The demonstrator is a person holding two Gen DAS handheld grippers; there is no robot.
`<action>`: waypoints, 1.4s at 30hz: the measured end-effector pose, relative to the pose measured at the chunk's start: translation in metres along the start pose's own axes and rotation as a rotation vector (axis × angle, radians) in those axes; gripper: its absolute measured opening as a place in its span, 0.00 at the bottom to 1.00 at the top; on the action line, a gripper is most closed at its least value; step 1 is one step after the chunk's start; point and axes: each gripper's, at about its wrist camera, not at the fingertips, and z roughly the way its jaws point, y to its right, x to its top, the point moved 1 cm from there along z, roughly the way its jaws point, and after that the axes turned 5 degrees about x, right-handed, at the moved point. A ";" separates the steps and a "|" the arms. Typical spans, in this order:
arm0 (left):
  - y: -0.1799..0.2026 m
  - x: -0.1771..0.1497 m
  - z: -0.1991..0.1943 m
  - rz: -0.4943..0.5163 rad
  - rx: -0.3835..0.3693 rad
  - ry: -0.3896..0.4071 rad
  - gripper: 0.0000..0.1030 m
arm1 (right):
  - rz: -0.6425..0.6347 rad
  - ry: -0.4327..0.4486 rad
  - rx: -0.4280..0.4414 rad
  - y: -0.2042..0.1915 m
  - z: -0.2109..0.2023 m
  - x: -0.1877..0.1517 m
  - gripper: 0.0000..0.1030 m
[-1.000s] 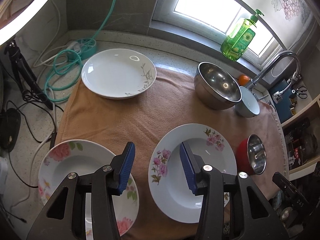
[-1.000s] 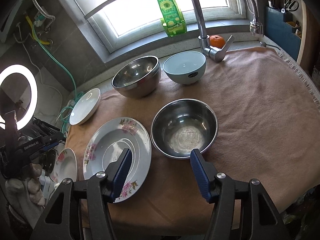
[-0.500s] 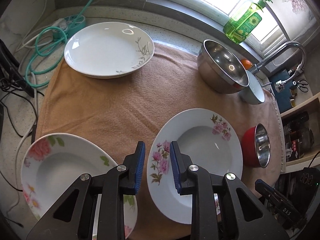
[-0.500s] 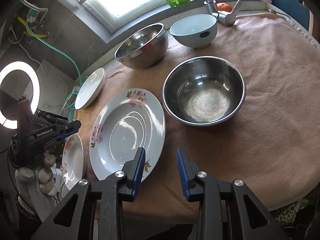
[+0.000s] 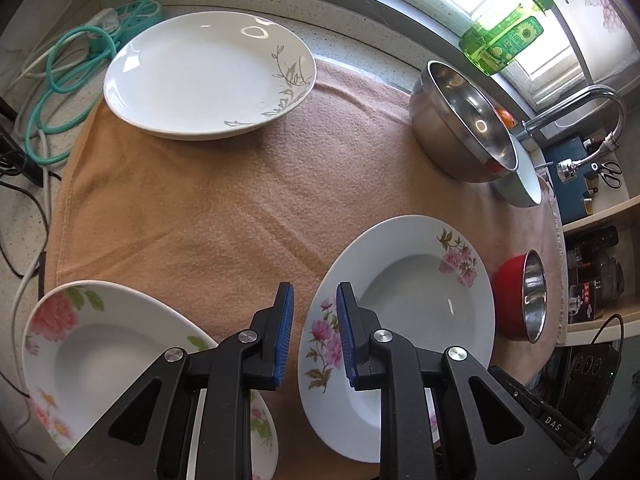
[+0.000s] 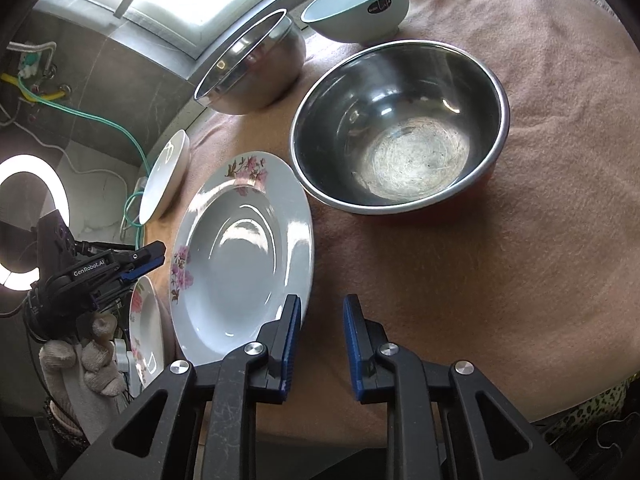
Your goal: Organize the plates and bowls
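Peach towel-covered counter (image 5: 224,208) holds a white pink-flowered soup plate (image 5: 404,308). Left gripper (image 5: 314,334) and right gripper (image 6: 320,344) are closing, jaws narrowly apart, grasping nothing.

left wrist view: you're looking steeply down along the left gripper (image 5: 314,320), sitting close over the brown towel (image 5: 224,200), facing the window side.
right wrist view: you're looking down along the right gripper (image 6: 320,332), close over the towel's near edge, facing the window.
shared: both are catching the pink-flower plate (image 5: 404,280) (image 6: 240,248), the red-sided steel bowl (image 5: 520,296) (image 6: 400,128), the bigger steel bowl (image 5: 460,128) (image 6: 252,68).
cross-view: your right view is catching the left gripper at far left.
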 end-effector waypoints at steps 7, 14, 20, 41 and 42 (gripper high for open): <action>-0.002 0.001 0.008 -0.009 -0.020 -0.032 0.19 | 0.030 -0.012 0.037 0.002 0.005 0.005 0.19; -0.001 0.001 0.014 -0.005 -0.026 -0.053 0.19 | 0.039 -0.029 0.045 0.001 0.012 0.007 0.17; 0.002 0.003 0.015 0.002 -0.032 -0.056 0.16 | 0.038 -0.030 0.050 -0.001 0.016 0.008 0.15; 0.013 0.006 0.016 0.095 0.000 -0.053 0.16 | 0.026 -0.038 0.065 -0.003 0.021 0.009 0.12; 0.013 0.006 0.015 0.096 0.002 -0.052 0.16 | 0.026 -0.038 0.063 -0.004 0.021 0.008 0.12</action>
